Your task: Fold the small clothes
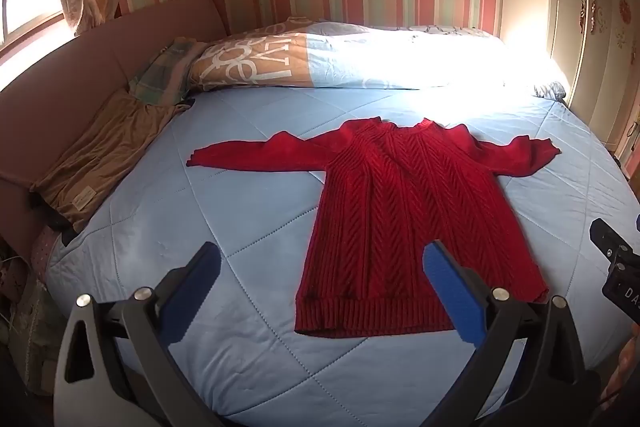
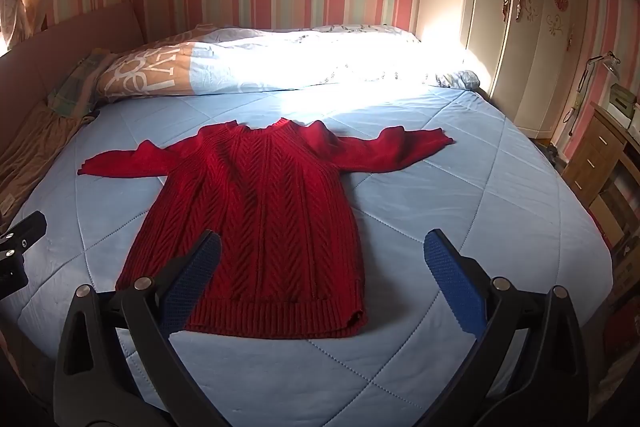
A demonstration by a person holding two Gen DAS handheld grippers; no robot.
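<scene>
The red knitted sweater (image 1: 404,211) lay flat and face-up on the blue quilted bed cover (image 1: 224,187), both sleeves spread out, hem toward the cameras, nothing yet folded. The left gripper (image 1: 320,291) hung above the near edge of the bed with its jaws wide and empty, the hem's left corner between them; its right blue pad (image 1: 456,299) overlapped the hem in view. The right gripper (image 2: 320,287) likewise hovered with jaws wide and holding nothing, the hem's right corner at about 12 o'clock from it. From the sweater's middle, the left sleeve (image 1: 248,157) ran toward 9 o'clock and the right sleeve (image 2: 396,147) toward 3 o'clock, the collar at 12. A first fold probably wanted each sleeve cuff pinched cleanly, taking only knit and not the quilt beneath, then carried across the chest without dragging the body askew. Beyond, at 12 o'clock, lay a rolled duvet (image 1: 320,63); at 9 o'clock, tan clothing (image 1: 104,155).
</scene>
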